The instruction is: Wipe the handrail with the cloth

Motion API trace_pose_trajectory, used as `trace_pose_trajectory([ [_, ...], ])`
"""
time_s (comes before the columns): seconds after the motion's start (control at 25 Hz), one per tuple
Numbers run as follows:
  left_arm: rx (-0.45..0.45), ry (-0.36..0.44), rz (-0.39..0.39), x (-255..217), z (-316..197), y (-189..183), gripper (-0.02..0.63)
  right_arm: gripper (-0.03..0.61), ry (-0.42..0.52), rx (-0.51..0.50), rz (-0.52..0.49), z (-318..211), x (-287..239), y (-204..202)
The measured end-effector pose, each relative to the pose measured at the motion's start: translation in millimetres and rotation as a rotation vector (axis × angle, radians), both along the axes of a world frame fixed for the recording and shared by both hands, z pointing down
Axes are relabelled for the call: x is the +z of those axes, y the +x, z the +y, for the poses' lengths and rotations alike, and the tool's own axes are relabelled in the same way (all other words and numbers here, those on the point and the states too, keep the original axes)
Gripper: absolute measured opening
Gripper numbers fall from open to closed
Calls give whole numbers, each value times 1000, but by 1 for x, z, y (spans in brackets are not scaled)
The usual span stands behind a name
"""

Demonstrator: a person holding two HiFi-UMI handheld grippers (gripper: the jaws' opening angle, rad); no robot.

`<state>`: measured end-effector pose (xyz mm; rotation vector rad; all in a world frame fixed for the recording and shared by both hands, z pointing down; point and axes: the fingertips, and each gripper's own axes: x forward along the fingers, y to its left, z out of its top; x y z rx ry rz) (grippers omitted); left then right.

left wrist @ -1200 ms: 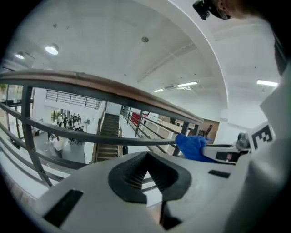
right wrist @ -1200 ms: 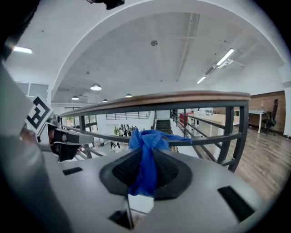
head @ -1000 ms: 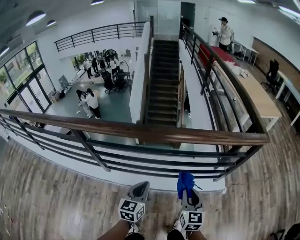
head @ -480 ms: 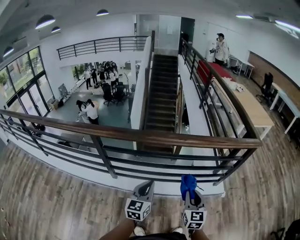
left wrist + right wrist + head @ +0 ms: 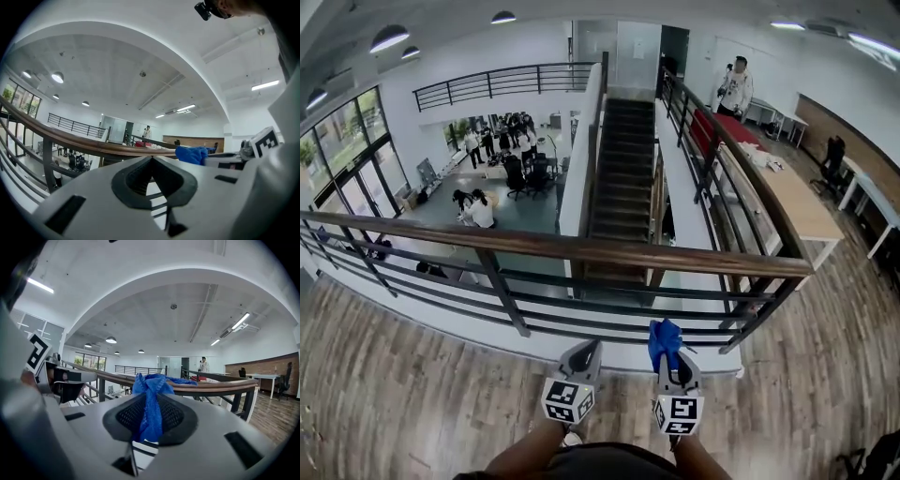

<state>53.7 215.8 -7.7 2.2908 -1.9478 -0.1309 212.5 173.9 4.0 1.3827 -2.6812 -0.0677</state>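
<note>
The wooden handrail [image 5: 609,253] crosses the head view on black metal posts, a short way ahead of both grippers. My right gripper [image 5: 667,354] is shut on a blue cloth [image 5: 663,337], which bunches out past the jaw tips below the rail. In the right gripper view the blue cloth [image 5: 150,401] hangs pinched between the jaws of the right gripper [image 5: 149,414], with the handrail [image 5: 213,386] just beyond. My left gripper [image 5: 584,357] is beside it on the left. In its own view the left gripper [image 5: 151,160] is shut on nothing, with the handrail [image 5: 70,138] and cloth [image 5: 192,154] ahead.
Black horizontal railing bars [image 5: 609,309] run under the handrail, with an open drop to a lower floor beyond. A staircase [image 5: 623,169] descends in the middle. A person [image 5: 736,86] stands at the far right by long tables [image 5: 802,202]. Wooden plank floor [image 5: 412,394] lies underfoot.
Both grippers have shifted slightly forward toward the railing, the right one still gripping the cloth. The person at the far right has moved a little.
</note>
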Motion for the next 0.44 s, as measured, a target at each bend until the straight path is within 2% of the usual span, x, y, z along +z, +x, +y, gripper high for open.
trace_pose_trajectory([
  [0.12,7,11,-16,-10,3,20,5,80,15,1,-5,1,-8,18],
  [0.44,-4,-38,-26,-9,6,51,5,80,-18,-5,-24,19,-3,42],
])
